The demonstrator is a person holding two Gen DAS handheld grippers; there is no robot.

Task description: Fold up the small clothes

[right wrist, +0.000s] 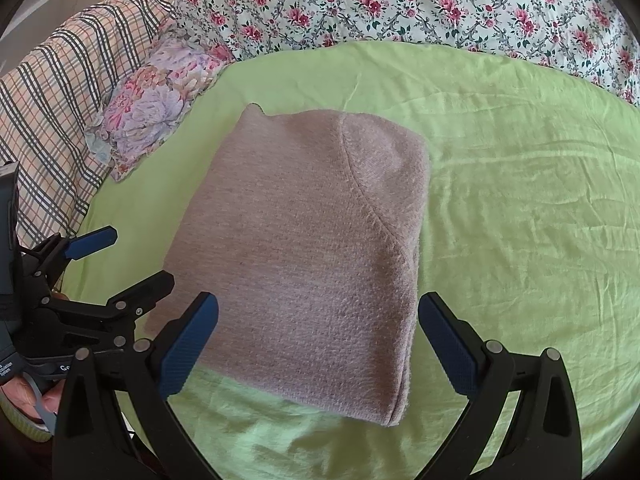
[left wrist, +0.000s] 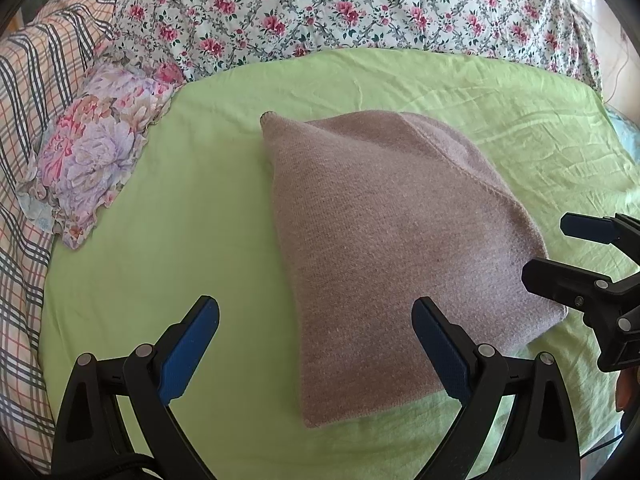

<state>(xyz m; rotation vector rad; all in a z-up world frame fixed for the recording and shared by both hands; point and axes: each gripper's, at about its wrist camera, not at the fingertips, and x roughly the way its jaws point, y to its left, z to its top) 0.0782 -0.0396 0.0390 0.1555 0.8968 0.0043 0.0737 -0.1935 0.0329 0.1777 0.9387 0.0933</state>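
A dusty-pink knitted garment lies folded into a compact block on the light green sheet. My left gripper hovers open above its near left edge, with nothing between the blue pads. My right gripper stands open over the garment's near edge, also holding nothing. In the left wrist view the right gripper shows at the right edge, beside the garment's right corner. In the right wrist view the left gripper shows at the left, by the garment's left side.
A flowered pillow lies at the sheet's left. A plaid blanket covers the far left. A floral quilt runs along the back. A hand holds the left gripper's handle.
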